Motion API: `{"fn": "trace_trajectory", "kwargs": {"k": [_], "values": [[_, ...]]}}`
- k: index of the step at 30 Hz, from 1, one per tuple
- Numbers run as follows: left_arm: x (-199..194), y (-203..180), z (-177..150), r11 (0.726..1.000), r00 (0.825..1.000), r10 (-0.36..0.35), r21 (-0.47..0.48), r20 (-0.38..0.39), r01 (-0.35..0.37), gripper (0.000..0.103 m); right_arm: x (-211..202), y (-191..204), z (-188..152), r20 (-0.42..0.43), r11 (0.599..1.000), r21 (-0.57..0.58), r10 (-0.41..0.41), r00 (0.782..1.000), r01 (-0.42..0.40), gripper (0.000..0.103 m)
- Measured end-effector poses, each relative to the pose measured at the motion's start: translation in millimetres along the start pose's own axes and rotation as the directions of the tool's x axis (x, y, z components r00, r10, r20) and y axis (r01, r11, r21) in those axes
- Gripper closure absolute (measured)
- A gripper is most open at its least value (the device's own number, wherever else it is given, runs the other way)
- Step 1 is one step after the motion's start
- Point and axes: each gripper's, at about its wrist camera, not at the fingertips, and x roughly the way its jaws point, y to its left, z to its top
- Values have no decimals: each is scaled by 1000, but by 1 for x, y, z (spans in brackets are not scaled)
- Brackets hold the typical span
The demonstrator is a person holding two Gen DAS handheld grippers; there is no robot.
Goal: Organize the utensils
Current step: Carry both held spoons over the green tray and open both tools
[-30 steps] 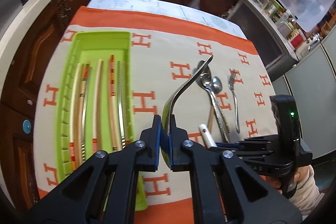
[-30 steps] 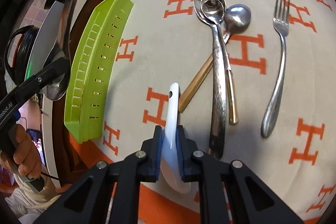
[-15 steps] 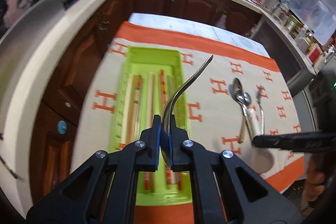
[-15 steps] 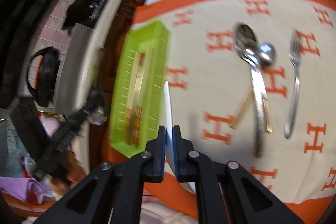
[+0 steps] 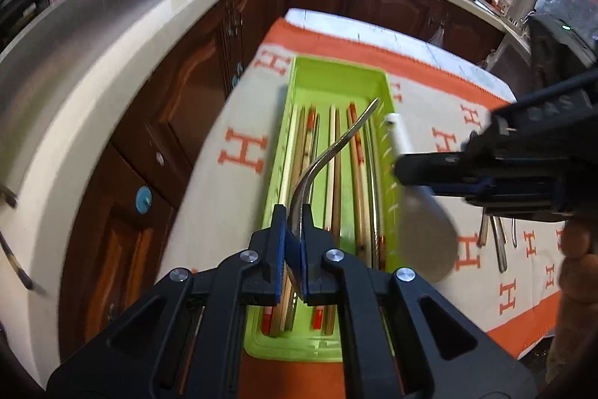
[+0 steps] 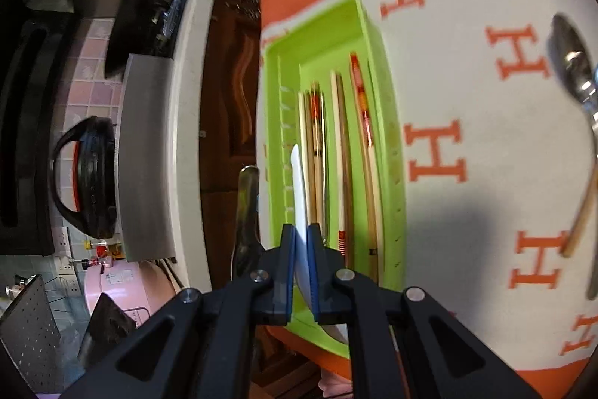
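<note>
Looking along the left gripper (image 5: 294, 249): jaws clenched on a metal spoon (image 5: 329, 159) by its bowel end, handle curving up and fwd over the green tray (image 5: 336, 81). Tray sits on the cream/orange H-print cloth (image 5: 239, 152) and holds several chopsticks (image 5: 334, 174) lying lengthwise. To the rt, the right gripper (image 5: 429, 171) comes in sideways, grasping a white spoon (image 5: 418, 212) whose handle tip reaches the tray's rt wall; whether it touches can't be told. More metal utensils (image 5: 499, 245) lie on the cloth at far rt, partly hidden behind that gripper. Right wrist view: right gripper (image 6: 302, 268) closed tight on the white spoon (image 6: 300, 189), seen edge-on, handle pointing fwd above the tray's (image 6: 388, 122) left portion, w/ chopsticks (image 6: 342, 152) just to its rt. Metal spoon (image 6: 246, 212) shows left of the pads, beside the tray's outer wall. Two loose steel spoons (image 6: 572, 62) and a wood-handled piece (image 6: 583, 212) lie on the cloth (image 6: 467, 81) at rt, well apart from the tray.
</note>
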Motion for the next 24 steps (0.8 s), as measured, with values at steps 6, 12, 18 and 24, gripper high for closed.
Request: {"fn": "trace_trajectory", "kwargs": {"k": [6, 12, 18, 24], "values": [[16, 5, -11, 1000, 999, 8, -5, -38, -8, 99, 21, -4, -12, -21, 995, -14, -94, 995, 94, 96], [18, 0, -12, 1000, 1000, 11, 16, -29, -11, 97, 14, 5, -25, 41, 981, -104, -162, 986, 165, 93], [13, -14, -15, 999, 1000, 0, 43, -29, 1, 79, -1, 15, -35, 102, 972, -160, -160, 982, 175, 93], [4, -26, -17, 997, 1000, 10, 77, 3, -10, 63, -17, 9, -40, 140, 966, -162, -180, 974, 202, 93]]}}
